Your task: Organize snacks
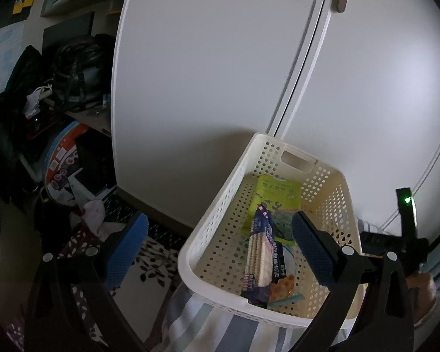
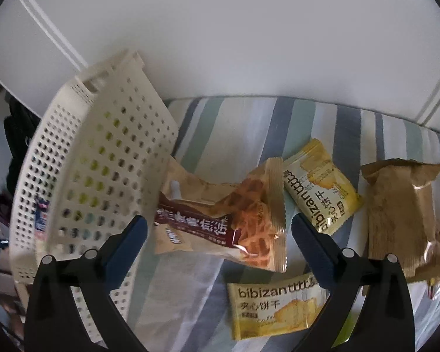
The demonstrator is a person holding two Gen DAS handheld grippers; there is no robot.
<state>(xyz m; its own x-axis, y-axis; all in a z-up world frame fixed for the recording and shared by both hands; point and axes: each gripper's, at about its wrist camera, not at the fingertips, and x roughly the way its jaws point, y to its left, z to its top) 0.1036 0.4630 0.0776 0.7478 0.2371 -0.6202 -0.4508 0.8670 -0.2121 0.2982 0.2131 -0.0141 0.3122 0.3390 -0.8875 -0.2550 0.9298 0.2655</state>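
Note:
A cream perforated basket (image 1: 220, 205) rests on the striped bed cover and holds a blue cracker pack (image 1: 259, 252), a green seaweed packet (image 1: 274, 196) and a waffle snack (image 1: 283, 289). My left gripper (image 1: 217, 249) is open above its near left rim, with nothing held. In the right wrist view the basket (image 2: 82, 158) stands at the left. Beside it lies a waffle packet (image 2: 228, 220), straight ahead between the open fingers of my right gripper (image 2: 220, 246). Two yellow biscuit packets (image 2: 319, 184) (image 2: 275, 308) and a brown packet (image 2: 402, 214) lie to the right.
White wardrobe doors (image 1: 220, 73) rise right behind the basket and bed. At the left, a cluttered desk with dark bags (image 1: 73, 70) and a round tin (image 1: 64, 155) stands over a leaf-patterned rug (image 1: 152, 261). A hand (image 1: 419, 290) holds the other gripper at the right.

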